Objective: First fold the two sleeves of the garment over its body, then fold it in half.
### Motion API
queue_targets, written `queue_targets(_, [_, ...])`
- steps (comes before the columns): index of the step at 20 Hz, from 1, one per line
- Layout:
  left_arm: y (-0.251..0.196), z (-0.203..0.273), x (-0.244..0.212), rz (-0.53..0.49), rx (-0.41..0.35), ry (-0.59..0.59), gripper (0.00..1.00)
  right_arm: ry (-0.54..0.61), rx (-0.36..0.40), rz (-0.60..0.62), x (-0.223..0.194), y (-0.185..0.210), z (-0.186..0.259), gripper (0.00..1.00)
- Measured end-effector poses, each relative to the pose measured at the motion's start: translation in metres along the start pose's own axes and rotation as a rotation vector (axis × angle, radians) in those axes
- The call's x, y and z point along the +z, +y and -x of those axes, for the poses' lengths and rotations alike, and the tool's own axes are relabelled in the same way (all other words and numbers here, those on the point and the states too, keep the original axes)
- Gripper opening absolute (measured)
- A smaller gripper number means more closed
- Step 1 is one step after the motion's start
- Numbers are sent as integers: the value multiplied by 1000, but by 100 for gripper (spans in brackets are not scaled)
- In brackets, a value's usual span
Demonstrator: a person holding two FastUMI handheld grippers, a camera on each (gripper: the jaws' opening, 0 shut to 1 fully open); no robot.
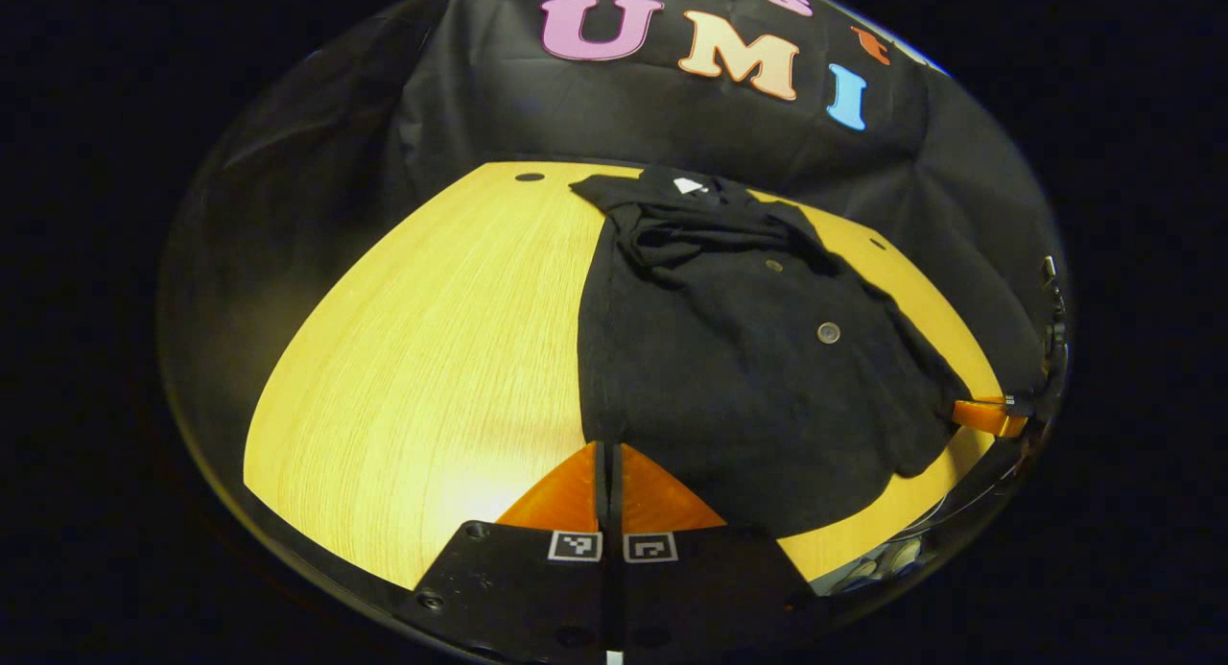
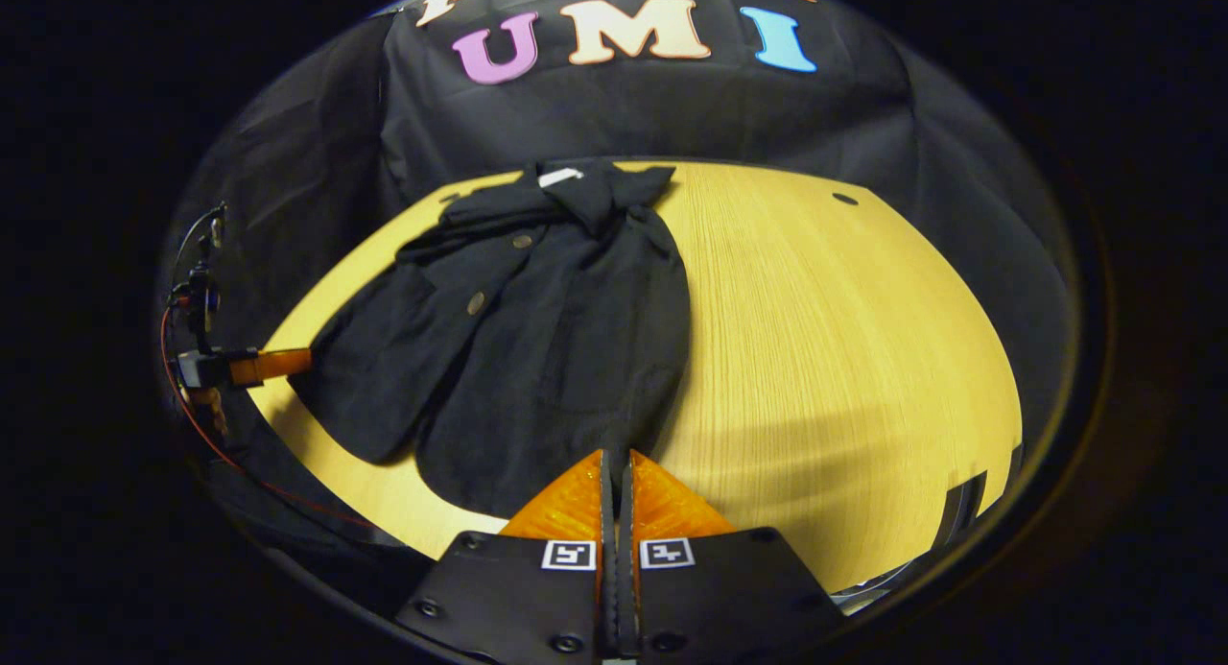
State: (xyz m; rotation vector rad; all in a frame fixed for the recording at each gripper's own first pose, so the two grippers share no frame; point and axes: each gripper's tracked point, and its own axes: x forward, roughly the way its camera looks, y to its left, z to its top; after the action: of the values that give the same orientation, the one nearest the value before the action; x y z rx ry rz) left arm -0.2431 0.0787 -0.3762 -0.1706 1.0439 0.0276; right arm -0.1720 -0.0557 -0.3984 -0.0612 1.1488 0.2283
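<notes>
A black buttoned garment [image 1: 748, 377] lies on the yellow wooden table [image 1: 422, 358], collar at the far side and hem towards me. One sleeve [image 2: 384, 368] is folded across its body. In the left gripper view my left gripper [image 1: 607, 449] is shut, pinching the garment's near left hem corner. The right gripper [image 1: 988, 415] shows at the far right, against the garment's other edge. Seen in the right gripper view, my right gripper [image 2: 619, 457] is shut on the near right hem corner of the garment [image 2: 566, 339]. The left gripper [image 2: 259, 365] touches the cloth at the left.
The black cloth wall [image 1: 672, 118] hangs right behind the table. Bare tabletop [image 2: 844, 358] spreads to the right of the garment in the right gripper view. Small dark holes [image 1: 529, 177] mark the table's far corners. Red cable [image 2: 192, 415] trails from the left gripper.
</notes>
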Motion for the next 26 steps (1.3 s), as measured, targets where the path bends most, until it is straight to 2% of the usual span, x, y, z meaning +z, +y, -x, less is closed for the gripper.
queue_targets(4, [-12,21,24,39,-40,-49,0,-32,59,-17,20,14,23,3])
queue_targets(9, [-15,41,31,69,-41,-58,0,-78,108,-31,41,26,45,2])
queue_targets(12, [-17,60,40,68,-33,-99,0,-137,111,-23,55,30,63,2])
queue_targets(16, [-28,81,93,45,-28,-259,0,-261,120,-14,88,37,84,2])
queue_targets(18, [-30,83,118,34,-36,-295,0,-320,112,-5,104,34,99,2])
queue_targets(19, [-29,83,130,32,-32,-312,0,-344,118,-3,119,36,103,6])
queue_targets(20, [-27,85,138,45,-31,-338,0,-375,118,-2,133,37,102,2])
queue_targets(22, [-27,85,162,78,-36,-377,0,-409,117,1,155,37,100,2])
queue_targets(26, [-16,73,198,76,-20,-408,0,-460,110,6,201,36,97,2])
